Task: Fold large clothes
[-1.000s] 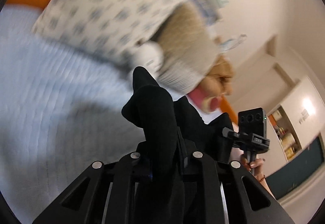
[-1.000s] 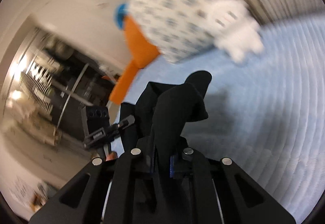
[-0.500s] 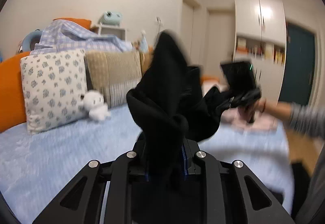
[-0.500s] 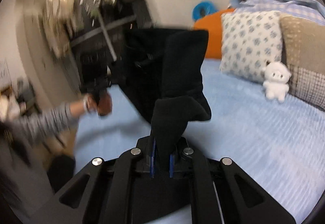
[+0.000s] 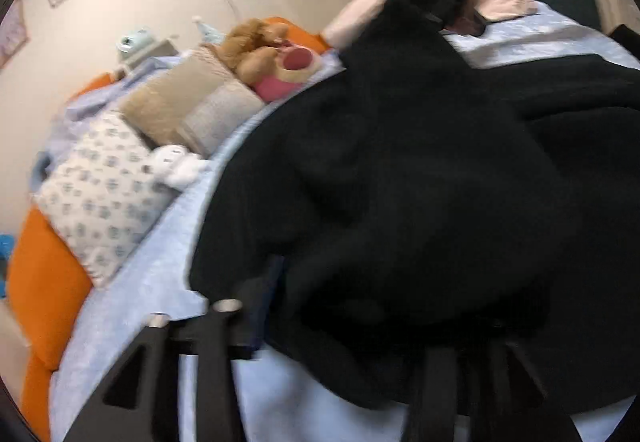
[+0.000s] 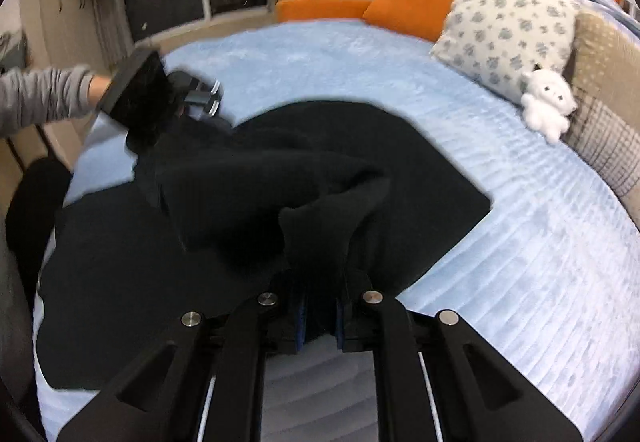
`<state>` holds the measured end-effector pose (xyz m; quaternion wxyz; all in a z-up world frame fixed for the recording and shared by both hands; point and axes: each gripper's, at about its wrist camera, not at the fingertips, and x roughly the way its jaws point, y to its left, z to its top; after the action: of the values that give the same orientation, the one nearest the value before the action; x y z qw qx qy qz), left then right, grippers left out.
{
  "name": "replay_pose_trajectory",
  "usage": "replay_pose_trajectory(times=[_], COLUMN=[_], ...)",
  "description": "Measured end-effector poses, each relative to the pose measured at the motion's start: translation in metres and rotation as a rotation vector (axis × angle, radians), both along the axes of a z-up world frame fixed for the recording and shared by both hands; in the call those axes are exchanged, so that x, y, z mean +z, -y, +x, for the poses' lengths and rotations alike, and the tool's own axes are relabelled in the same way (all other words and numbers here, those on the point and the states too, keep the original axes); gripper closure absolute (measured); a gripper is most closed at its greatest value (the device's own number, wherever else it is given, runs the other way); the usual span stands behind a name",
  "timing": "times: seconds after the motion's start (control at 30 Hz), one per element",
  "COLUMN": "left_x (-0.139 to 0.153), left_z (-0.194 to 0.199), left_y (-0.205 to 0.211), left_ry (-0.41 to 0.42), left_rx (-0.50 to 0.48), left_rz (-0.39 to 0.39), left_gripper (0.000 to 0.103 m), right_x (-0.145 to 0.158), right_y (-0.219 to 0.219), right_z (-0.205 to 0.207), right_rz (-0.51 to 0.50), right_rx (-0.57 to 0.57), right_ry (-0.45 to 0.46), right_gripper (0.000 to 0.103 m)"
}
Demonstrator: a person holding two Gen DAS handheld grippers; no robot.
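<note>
Right wrist: black garment [image 6: 256, 201], airborne before, now on bed [image 6: 520, 282]; right jaws opening (cloth between); left jaws opening.

The left gripper [image 5: 344, 306] is tilted downward and its jaws are opening, with black cloth between them. The right gripper [image 6: 320, 318] is also opening, cloth bunched between its pads.
</note>
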<state>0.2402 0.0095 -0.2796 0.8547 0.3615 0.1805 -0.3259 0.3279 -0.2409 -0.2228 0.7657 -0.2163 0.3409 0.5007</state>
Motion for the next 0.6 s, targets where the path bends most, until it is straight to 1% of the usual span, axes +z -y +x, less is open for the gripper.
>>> replay_pose_trajectory(times=[0.03, 0.07, 0.1, 0.13, 0.17, 0.2, 0.23, 0.27, 0.3, 0.33, 0.37, 0.4, 0.43, 0.47, 0.5, 0.53, 0.57, 0.6], left_x=[0.003, 0.004, 0.006, 0.008, 0.009, 0.011, 0.013, 0.015, 0.018, 0.023, 0.028, 0.039, 0.053, 0.063, 0.072, 0.072, 0.067, 0.061], left_z=[-0.004, -0.008, -0.016, -0.029, -0.037, -0.044, -0.051, -0.052, -0.048, -0.041, -0.035, -0.022, -0.004, 0.014, 0.042, 0.071, 0.097, 0.121], left_y=[-0.002, -0.003, -0.004, -0.008, -0.012, -0.018, -0.027, -0.033, -0.041, -0.048, -0.053, -0.061, -0.069, -0.076, -0.086, -0.097, -0.103, -0.104], left_ry=[0.041, 0.07, 0.12, 0.189, 0.219, 0.22, 0.189, 0.15, 0.088, 0.033, -0.009, -0.084, -0.165, -0.234, -0.367, -0.51, -0.62, -0.717], left_rx=[0.028, 0.039, 0.061, 0.095, 0.105, 0.104, 0.103, 0.111, 0.137, 0.178, 0.204, 0.234, 0.279, 0.313, 0.359, 0.412, 0.453, 0.497], left_rz=[-0.003, 0.002, 0.02, 0.043, 0.057, 0.079, 0.107, 0.12, 0.126, 0.116, 0.095, 0.037, -0.056, -0.136, -0.258, -0.374, -0.448, -0.506], left_gripper=[0.029, 0.018, 0.011, 0.006, 0.004, 0.003, 0.003, 0.003, 0.003, 0.003, 0.003, 0.003, 0.003, 0.003, 0.003, 0.003, 0.003, 0.003], right_x=[-0.002, -0.001, 0.001, 0.005, 0.01, 0.015, 0.02, 0.026, 0.032, 0.04, 0.046, 0.053, 0.056, 0.056, 0.051, 0.045, 0.033, 0.025], right_y=[-0.001, -0.002, 0.0, 0.003, 0.008, 0.018, 0.025, 0.035, 0.044, 0.056, 0.064, 0.076, 0.085, 0.089, 0.091, 0.087, 0.08, 0.075], right_z=[-0.007, -0.016, -0.023, -0.032, -0.039, -0.05, -0.054, -0.052, -0.048, -0.038, -0.028, -0.012, 0.004, 0.022, 0.044, 0.064, 0.086, 0.096], right_rz=[-0.02, -0.029, -0.03, -0.033, -0.032, -0.022, -0.007, 0.036, 0.081, 0.158, 0.216, 0.315, 0.404, 0.461, 0.514, 0.538, 0.546, 0.55], right_rx=[0.012, 0.027, 0.037, 0.043, 0.049, 0.051, 0.04, 0.018, -0.009, -0.058, -0.098, -0.156, -0.213, -0.279, -0.349, -0.402, -0.452, -0.468], right_ry=[0.021, 0.041, 0.044, 0.048, 0.056, 0.06, 0.04, -0.012, -0.055, -0.115, -0.161, -0.236, -0.302, -0.365, -0.449, -0.528, -0.627, -0.679], right_gripper=[0.083, 0.072, 0.053, 0.044, 0.036, 0.035, 0.035, 0.035, 0.034, 0.029, 0.022, 0.021, 0.022, 0.021, 0.022, 0.027, 0.032, 0.032])
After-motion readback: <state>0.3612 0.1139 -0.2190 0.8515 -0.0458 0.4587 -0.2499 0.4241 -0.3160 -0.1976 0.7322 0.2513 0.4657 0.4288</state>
